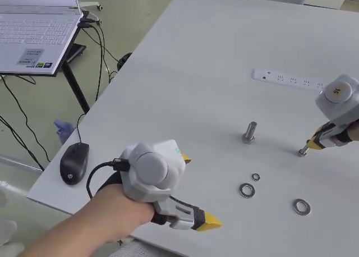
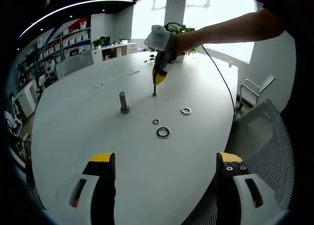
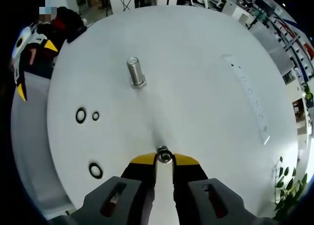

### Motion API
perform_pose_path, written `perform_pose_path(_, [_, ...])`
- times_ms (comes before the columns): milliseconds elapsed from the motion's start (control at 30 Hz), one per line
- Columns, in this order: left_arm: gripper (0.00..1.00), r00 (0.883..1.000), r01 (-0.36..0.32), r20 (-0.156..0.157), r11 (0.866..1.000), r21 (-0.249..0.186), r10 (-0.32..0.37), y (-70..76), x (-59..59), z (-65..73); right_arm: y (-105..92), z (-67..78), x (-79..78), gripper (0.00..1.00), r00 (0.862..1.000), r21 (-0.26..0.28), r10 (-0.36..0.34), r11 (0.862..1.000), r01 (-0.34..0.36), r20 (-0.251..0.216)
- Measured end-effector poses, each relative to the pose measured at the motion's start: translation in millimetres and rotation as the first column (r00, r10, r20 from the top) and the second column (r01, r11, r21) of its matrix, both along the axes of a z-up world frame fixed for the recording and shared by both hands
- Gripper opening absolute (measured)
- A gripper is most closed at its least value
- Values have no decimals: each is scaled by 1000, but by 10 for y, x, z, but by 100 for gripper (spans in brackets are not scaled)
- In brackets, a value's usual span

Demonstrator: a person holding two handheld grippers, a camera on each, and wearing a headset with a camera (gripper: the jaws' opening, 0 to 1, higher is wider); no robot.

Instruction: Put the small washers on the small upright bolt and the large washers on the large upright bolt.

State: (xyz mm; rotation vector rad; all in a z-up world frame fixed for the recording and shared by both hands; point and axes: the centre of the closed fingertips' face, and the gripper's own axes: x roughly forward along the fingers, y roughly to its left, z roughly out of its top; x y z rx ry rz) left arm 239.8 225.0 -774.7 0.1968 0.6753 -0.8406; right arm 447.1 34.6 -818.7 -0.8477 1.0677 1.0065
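The large upright bolt stands mid-table. To its right, the small bolt stands upright with my right gripper shut on its top. Two large washers and one small washer lie flat in front of the bolts; the left gripper view has them too. My left gripper hovers open and empty near the table's front edge, well short of the washers.
A white power strip lies behind the bolts. A black mouse sits at the table's left corner. A laptop rests on a side stand with cables hanging. An office chair stands beside the table.
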Motion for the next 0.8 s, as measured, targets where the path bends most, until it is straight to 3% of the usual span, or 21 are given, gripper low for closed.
perform_pose_path(800, [84,1000,3,-11,1000,4,-2,11,-11,-28,16,-234,-25,13,999,-28,43,999,-43,8])
